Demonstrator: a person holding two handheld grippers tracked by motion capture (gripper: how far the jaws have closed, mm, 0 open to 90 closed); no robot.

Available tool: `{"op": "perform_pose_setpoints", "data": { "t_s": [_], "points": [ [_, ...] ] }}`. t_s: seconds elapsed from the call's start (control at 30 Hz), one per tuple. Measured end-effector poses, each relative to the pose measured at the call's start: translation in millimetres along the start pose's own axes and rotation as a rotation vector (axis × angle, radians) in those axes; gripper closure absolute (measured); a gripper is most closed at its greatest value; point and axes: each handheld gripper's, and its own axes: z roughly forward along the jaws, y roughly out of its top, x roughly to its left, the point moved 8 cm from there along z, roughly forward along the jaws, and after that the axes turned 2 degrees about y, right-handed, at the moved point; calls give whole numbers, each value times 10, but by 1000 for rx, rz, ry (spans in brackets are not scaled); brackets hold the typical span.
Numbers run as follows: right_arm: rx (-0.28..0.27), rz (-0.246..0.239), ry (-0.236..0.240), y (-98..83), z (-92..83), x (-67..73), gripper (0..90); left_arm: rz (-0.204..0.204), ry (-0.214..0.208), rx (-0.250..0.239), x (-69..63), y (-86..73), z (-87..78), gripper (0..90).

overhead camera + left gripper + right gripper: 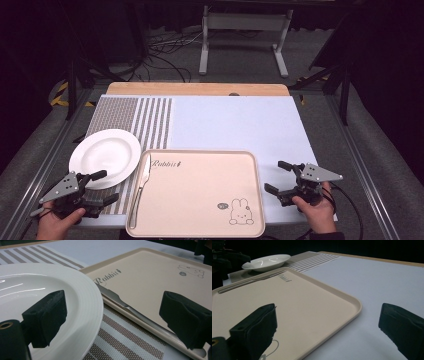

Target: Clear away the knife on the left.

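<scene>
Knife (140,188) lay along the tray's (200,232) left edge, long axis roughly 12-to-6, at about 2 o'clock from the left tool (100,187), the nearer one; both it and the right tool (275,176) stood apart, empty.

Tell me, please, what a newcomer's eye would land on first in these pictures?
Probably the beige tray with its rabbit drawing, at the near middle of the table, a table knife lying along its left edge. Next, the white plate on the striped mat to its left. The left gripper and right gripper flank the tray, both open.
</scene>
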Motion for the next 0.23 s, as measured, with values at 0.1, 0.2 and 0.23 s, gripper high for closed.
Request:
{"op": "perform_pose_setpoints", "data": {
  "t_s": [0.1,0.2,0.23],
  "points": [
    [-2,1,0,1,-1,1,26,-4,1,4,-14,8,2,85],
    [-4,0,0,5,0,0,27,-7,-4,2,-31,25,1,82],
    [-4,0,-2,6,-1,-1,26,-7,-4,2,-31,25,1,81]
  ]
}}
